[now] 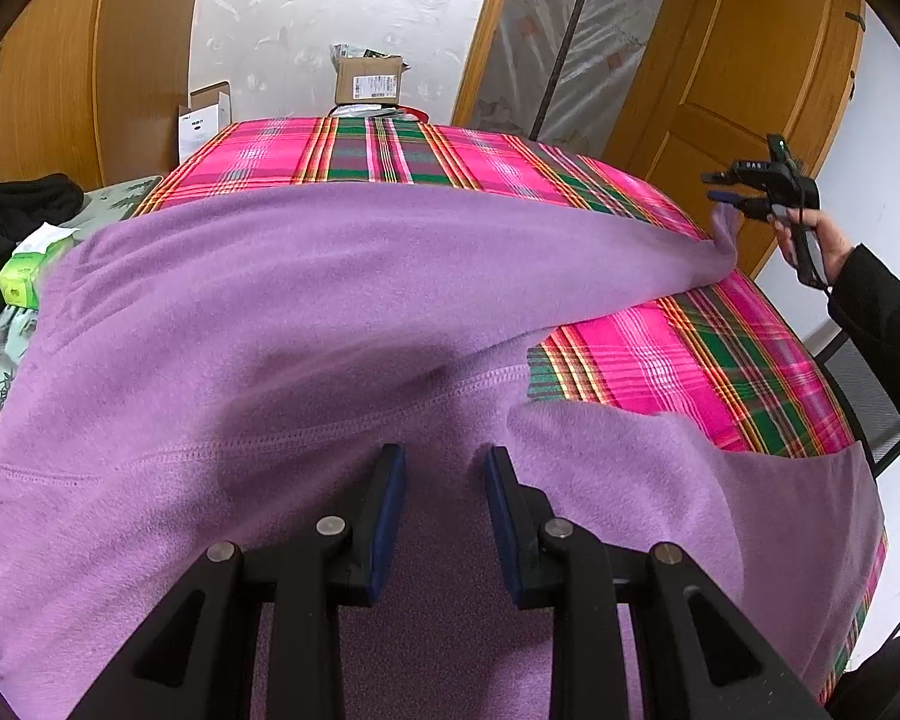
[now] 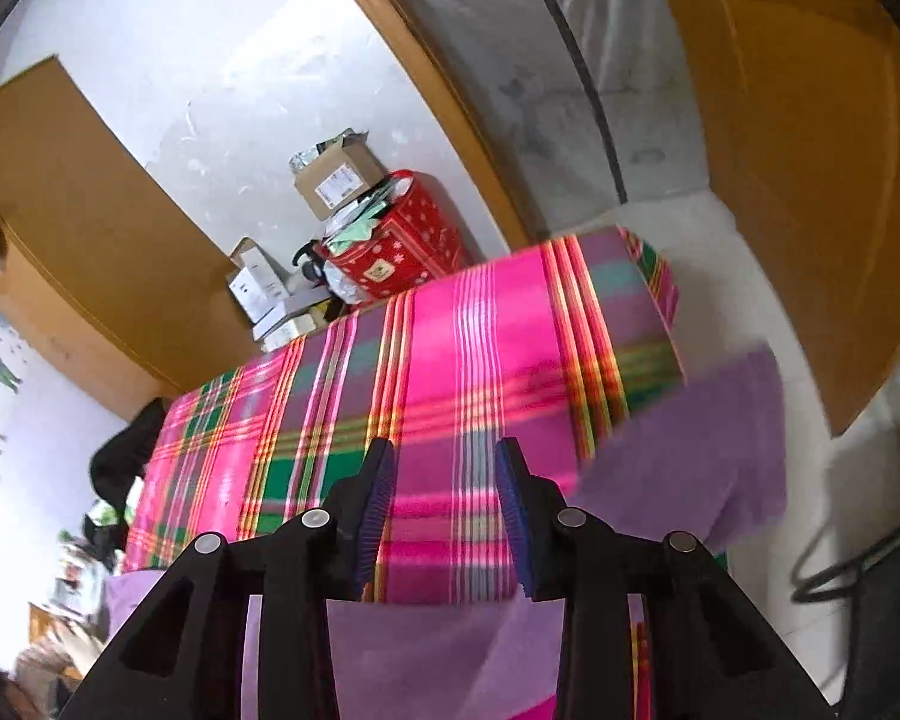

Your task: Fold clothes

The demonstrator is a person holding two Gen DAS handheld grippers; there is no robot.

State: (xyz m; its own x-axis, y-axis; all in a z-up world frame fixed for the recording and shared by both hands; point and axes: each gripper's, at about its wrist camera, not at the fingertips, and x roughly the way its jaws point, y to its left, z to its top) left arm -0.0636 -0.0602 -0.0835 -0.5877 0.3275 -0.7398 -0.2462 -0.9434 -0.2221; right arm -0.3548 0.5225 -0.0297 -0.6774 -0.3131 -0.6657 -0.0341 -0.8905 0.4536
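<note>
At the far left a black garment (image 1: 18, 210) and a green tissue pack (image 1: 27, 270) lie just beside the purple fleece (image 1: 270, 312), which is spread across most of the plaid-covered surface (image 1: 690, 360), its near part hanging over the front edge. The nap and the way it sags into broad, rounded folds suggest it is soft, limp and fairly light, with enough grip in the pile that it should not slide out of rubber pads, though it will likely drag on the plaid cloth rather than glide. The left tool (image 1: 444, 453) hangs over the fleece near a stitched seam (image 1: 330, 426), jaws moderately parted, with cloth below them but nothing pinched that I can see. That seam looks the firmest place to take hold, since a hem bunches less than a single layer. Further right, one corner of the fleece rises to a peak (image 1: 725, 234) just beside the right tool (image 1: 714, 187), carried by a hand (image 1: 822, 240). From its own camera its jaws stand apart with only plaid showing between them, so it holds nothing.
</note>
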